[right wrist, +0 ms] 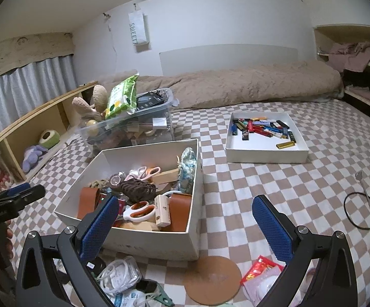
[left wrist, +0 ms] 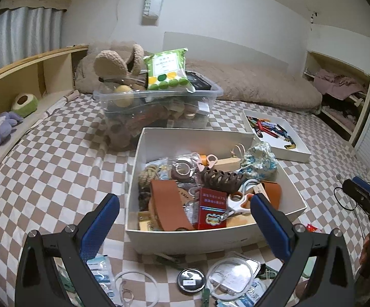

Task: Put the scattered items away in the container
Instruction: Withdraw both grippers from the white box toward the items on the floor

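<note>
Your landmark is the white box [left wrist: 144, 184], sitting on the checkered bedspread [left wrist: 44, 166] and already packed: scissors [left wrist: 238, 202], red carton [left wrist: 210, 212], brown leather piece [left wrist: 167, 207], dark braided cord [left wrist: 220, 179]. Behind the box stands a clear bin [left wrist: 157, 99] with a green wipes pack [left wrist: 168, 69] on top. Behind and right of it lies a shallow white tray [right wrist: 266, 151] of lighters.

Your left gripper [left wrist: 185, 217] is spread wide, holding nothing, hovering over the box's near wall. Your right gripper [right wrist: 185, 217] is equally wide and empty, off the box's near-right corner.

Scattered items lie in front of the box. Only the left view shows the round black lid [left wrist: 191, 280] and the clear ring [left wrist: 136, 289]. Only the right view shows the cork coaster [right wrist: 213, 278] and the red snack packet [right wrist: 261, 273]. Both views show a plastic pouch [right wrist: 119, 275] of white cable. Right of the box: a black cable [right wrist: 358, 209] and a thin fork-tipped rod [right wrist: 369, 204].
</note>
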The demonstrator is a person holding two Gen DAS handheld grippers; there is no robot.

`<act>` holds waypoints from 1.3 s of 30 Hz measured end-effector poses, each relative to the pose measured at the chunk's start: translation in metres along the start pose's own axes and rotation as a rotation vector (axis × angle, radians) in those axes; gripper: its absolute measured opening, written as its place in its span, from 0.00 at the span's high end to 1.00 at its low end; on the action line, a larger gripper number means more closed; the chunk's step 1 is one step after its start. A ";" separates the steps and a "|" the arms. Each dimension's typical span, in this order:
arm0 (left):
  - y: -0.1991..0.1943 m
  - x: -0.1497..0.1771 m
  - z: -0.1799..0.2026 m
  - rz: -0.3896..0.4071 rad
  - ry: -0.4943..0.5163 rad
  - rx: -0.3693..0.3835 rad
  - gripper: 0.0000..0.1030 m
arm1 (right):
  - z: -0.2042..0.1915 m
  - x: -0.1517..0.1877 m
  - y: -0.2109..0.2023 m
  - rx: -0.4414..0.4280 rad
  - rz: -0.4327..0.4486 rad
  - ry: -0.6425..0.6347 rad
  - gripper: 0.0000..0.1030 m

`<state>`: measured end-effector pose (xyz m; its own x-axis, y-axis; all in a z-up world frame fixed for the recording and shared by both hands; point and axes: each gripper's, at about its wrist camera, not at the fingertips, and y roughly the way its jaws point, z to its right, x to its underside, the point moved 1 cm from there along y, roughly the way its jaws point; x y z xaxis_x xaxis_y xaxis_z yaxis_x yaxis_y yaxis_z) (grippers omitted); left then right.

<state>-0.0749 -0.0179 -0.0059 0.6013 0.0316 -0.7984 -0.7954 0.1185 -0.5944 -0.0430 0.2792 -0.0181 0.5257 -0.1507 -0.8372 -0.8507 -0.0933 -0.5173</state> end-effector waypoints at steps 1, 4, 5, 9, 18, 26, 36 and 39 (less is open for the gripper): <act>-0.002 0.001 -0.003 0.003 -0.004 -0.005 0.00 | 0.001 0.001 -0.001 0.003 0.001 0.002 0.00; -0.005 0.006 -0.013 0.007 -0.018 -0.015 0.00 | 0.004 0.005 -0.004 0.016 0.005 0.005 0.00; -0.006 0.009 -0.015 0.007 -0.023 -0.018 0.00 | 0.005 0.006 -0.005 0.021 0.007 0.007 0.00; -0.006 0.017 -0.027 0.002 -0.030 -0.042 0.00 | 0.010 0.011 -0.009 0.044 0.019 0.010 0.00; -0.005 0.035 -0.044 -0.034 -0.048 -0.052 0.00 | 0.022 0.024 -0.007 0.074 -0.002 0.022 0.00; 0.002 0.051 -0.070 -0.079 -0.073 -0.087 0.00 | 0.031 0.042 0.007 0.104 -0.076 0.015 0.00; 0.011 0.067 -0.110 -0.142 -0.136 -0.129 0.00 | 0.035 0.060 0.027 0.106 -0.188 0.002 0.00; 0.016 0.072 -0.120 -0.168 -0.161 -0.138 0.00 | 0.036 0.067 0.035 0.097 -0.241 0.003 0.00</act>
<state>-0.0532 -0.1326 -0.0845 0.7215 0.1821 -0.6680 -0.6793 -0.0008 -0.7339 -0.0376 0.3008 -0.0990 0.7128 -0.1390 -0.6874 -0.6970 -0.0320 -0.7163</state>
